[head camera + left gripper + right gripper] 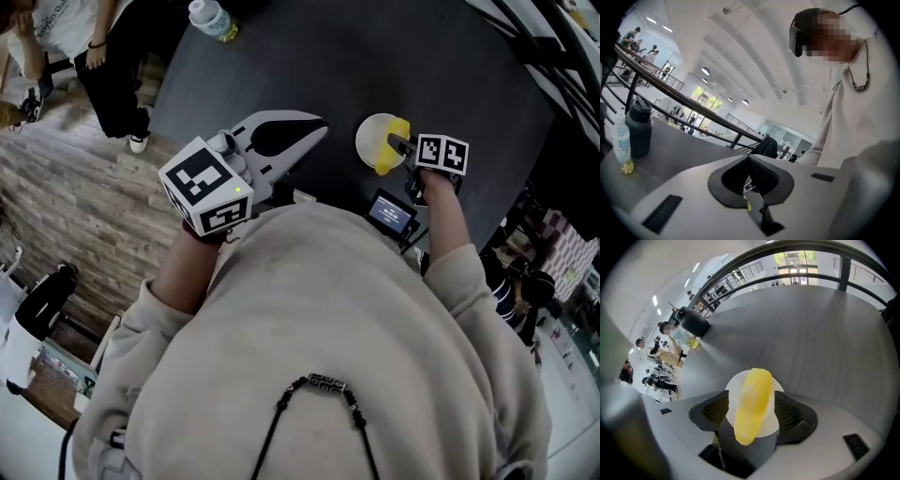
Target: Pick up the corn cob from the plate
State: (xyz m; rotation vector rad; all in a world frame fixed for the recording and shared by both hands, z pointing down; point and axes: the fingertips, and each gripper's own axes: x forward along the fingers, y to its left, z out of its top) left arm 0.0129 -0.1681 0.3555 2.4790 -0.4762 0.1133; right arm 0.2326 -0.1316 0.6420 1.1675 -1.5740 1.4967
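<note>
A yellow corn cob (pixel 752 404) lies on a small round white plate (pixel 732 397) on the dark table. In the head view the corn cob (pixel 392 148) and plate (pixel 368 139) sit just ahead of my right hand. My right gripper (pixel 753 405) points steeply down over the plate, open, with the cob between its ribbed pads (pixel 790 412) and a gap on each side. The right gripper (pixel 403 148) shows its marker cube at the cob's right end. My left gripper (pixel 317 131) hovers to the left of the plate, shut and empty, its tips (pixel 749 158) meeting.
At the table's far side stand a clear water bottle (pixel 211 19) and a dark flask (pixel 691 322). A small device with a lit screen (pixel 389 214) lies by my right forearm. People stand on the wooden floor (pixel 84 178) at the left. A railing (pixel 693 105) runs behind the table.
</note>
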